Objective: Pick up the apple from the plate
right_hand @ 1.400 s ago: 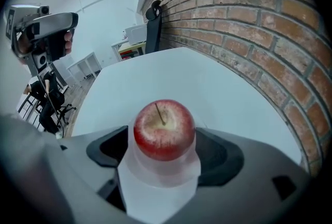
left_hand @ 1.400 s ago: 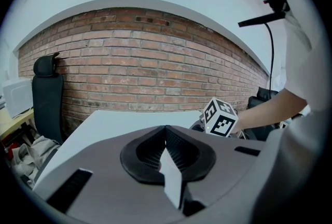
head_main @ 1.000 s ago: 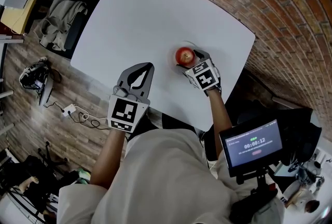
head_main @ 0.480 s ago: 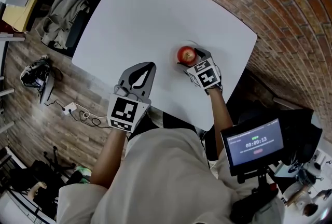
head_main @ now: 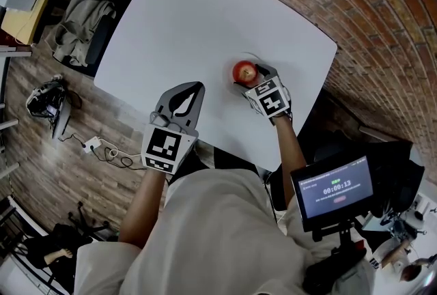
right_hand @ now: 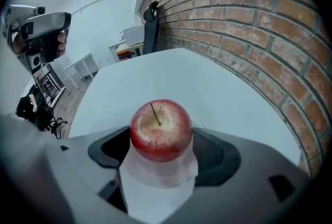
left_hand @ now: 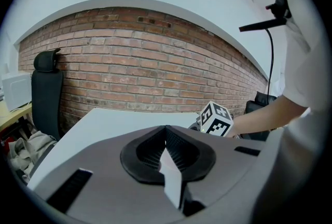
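A round red apple (head_main: 244, 72) sits over a pale, shallow plate (head_main: 256, 59) near the right edge of the white rectangular table (head_main: 198, 20). The right gripper (head_main: 249, 75) pinches the apple, its black pads against both sides. The left gripper (head_main: 196, 86) rests on the table nearer the person, jaws pressed together and holding nothing. A red brick wall (left_hand: 155, 67) runs behind the table, with a black chair (left_hand: 46, 93) beside it and a wood-plank floor (head_main: 54, 157) below.

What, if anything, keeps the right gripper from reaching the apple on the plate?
Nothing visible, so probably yes: the right gripper has its jaws either side of the apple, with nothing between.
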